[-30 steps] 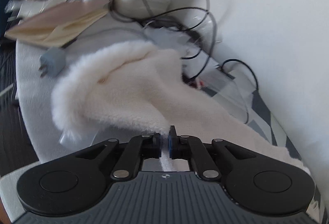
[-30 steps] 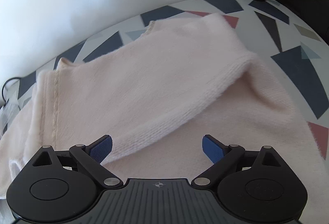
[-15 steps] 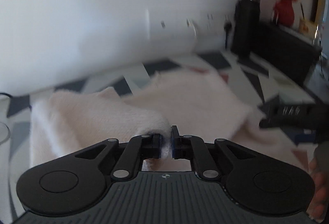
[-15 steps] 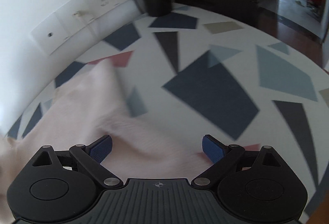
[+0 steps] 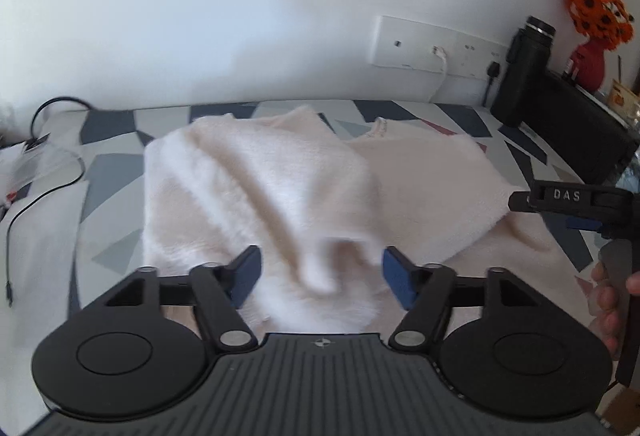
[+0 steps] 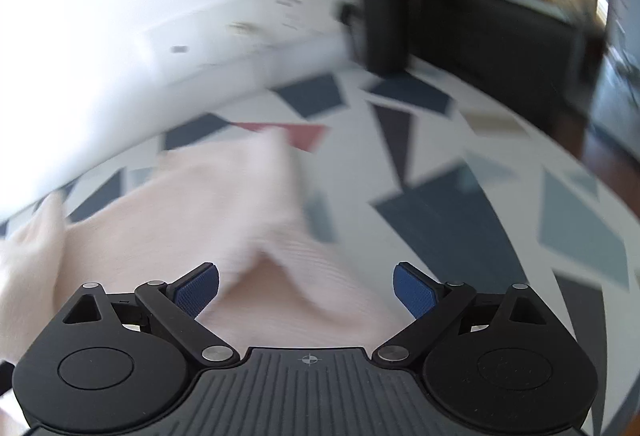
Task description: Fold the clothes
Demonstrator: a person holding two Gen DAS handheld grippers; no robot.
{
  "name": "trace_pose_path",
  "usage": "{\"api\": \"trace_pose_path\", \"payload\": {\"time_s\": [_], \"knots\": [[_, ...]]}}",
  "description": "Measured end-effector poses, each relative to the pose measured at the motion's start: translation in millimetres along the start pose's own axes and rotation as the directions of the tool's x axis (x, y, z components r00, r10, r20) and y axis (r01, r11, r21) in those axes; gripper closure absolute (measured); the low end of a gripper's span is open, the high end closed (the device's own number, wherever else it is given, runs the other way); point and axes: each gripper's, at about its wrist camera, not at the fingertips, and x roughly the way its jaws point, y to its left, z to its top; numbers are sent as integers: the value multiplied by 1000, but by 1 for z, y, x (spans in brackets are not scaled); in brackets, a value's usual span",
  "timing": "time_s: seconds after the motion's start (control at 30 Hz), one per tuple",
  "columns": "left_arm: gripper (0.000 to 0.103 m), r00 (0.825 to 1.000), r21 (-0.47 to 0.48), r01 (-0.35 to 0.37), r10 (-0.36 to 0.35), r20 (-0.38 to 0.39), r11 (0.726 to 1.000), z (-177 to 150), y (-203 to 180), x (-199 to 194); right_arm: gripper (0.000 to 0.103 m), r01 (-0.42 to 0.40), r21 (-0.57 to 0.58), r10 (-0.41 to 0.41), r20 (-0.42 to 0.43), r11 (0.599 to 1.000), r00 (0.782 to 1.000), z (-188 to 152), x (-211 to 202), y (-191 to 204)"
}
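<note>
A fluffy cream sweater (image 5: 280, 188) lies on the patterned table, with one part folded over onto the body. My left gripper (image 5: 320, 276) is open just above its near edge, and a loose flap of the fabric hangs between the blue pads, held by neither. My right gripper (image 6: 306, 286) is open and empty over the sweater's right edge (image 6: 224, 220). It also shows at the right of the left wrist view (image 5: 576, 208), beside the sweater's right side.
The tablecloth (image 6: 440, 204) has grey, navy and red triangles. A black flask (image 5: 524, 72) and a black box (image 5: 580, 132) stand at the back right by the wall sockets (image 5: 436, 44). A red vase with orange flowers (image 5: 592, 36) is behind. Black cables (image 5: 44, 188) lie at the left.
My left gripper swung the sweater part across onto the body and opened, letting the fabric go. My right gripper stayed open and its view swung right, then back toward the sweater.
</note>
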Motion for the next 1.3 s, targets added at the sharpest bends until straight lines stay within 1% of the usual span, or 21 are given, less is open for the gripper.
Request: {"api": "trace_pose_path", "payload": {"time_s": [0.07, 0.1, 0.13, 0.17, 0.23, 0.33, 0.4, 0.47, 0.53, 0.63, 0.67, 0.7, 0.77, 0.93, 0.97, 1.0, 1.03, 1.1, 1.2, 1.27, 1.3], "knots": [[21, 998, -72, 53, -52, 24, 996, -2, 19, -10, 10, -32, -73, 34, 26, 997, 999, -1, -4, 16], [19, 998, -104, 64, -62, 25, 993, -4, 28, -13, 10, -47, -105, 51, 34, 993, 998, -2, -6, 24], [18, 998, -127, 53, -51, 21, 991, -6, 36, -14, 10, -67, -123, 71, 33, 990, 997, -2, -7, 29], [18, 1000, -128, 5, -4, 5, 992, -8, 42, -11, 10, -86, -141, 91, 31, 986, 995, -3, -8, 35], [18, 996, -93, -90, 87, -37, 992, -14, 51, -2, 10, -120, -174, 127, 26, 977, 992, -5, -9, 45], [18, 987, -50, -154, 151, -57, 987, -22, 57, 8, 10, -154, -239, 163, 17, 959, 986, -10, -13, 63], [18, 981, -36, -193, 191, -41, 981, -23, 56, 14, 10, -174, -281, 184, 8, 944, 983, -16, -16, 78], [18, 967, -49, -255, 254, -27, 966, -22, 58, 22, 10, -190, -321, 200, -2, 928, 980, -23, -18, 89], [18, 951, -76, -310, 308, -29, 948, -21, 64, 31, 10, -173, -374, 188, 3, 911, 982, -31, -20, 98], [18, 910, -97, -415, 412, -48, 905, -19, 72, 40, 10, -76, -503, 113, 42, 861, 993, -50, -17, 112], [18, 900, -91, -435, 430, -65, 896, -20, 74, 44, 10, -48, -542, 94, 57, 839, 994, -55, -16, 117], [19, 898, -88, -437, 430, -90, 895, -21, 77, 48, 11, -40, -573, 96, 68, 819, 993, -60, -16, 122], [23, 912, -107, -406, 394, -116, 908, -23, 83, 50, 11, -26, -627, 103, 88, 778, 991, -68, -15, 131], [23, 927, -108, -373, 365, -89, 922, -20, 76, 36, 12, -69, -670, 163, 78, 739, 984, -68, -15, 147], [23, 930, -106, -365, 357, -86, 925, -19, 74, 35, 15, -78, -678, 174, 76, 731, 982, -68, -15, 150], [23, 930, -103, -364, 356, -90, 926, -18, 73, 35, 23, -86, -686, 186, 73, 722, 980, -68, -15, 153], [23, 928, -99, -368, 359, -96, 925, -17, 72, 36, 28, -94, -694, 198, 71, 713, 978, -68, -15, 156], [23, 926, -96, -372, 362, -110, 923, -17, 71, 38, 59, -110, -710, 221, 65, 695, 973, -68, -15, 162], [23, 922, -89, -377, 364, -131, 922, -17, 71, 42, 79, -134, -733, 255, 56, 667, 965, -68, -15, 172], [23, 919, -81, -380, 366, -146, 921, -18, 70, 45, 89, -149, -748, 278, 49, 647, 959, -68, -16, 178], [23, 917, -78, -383, 368, -153, 921, -18, 69, 47, 89, -158, -750, 287, 44, 642, 957, -67, -15, 180]]}}
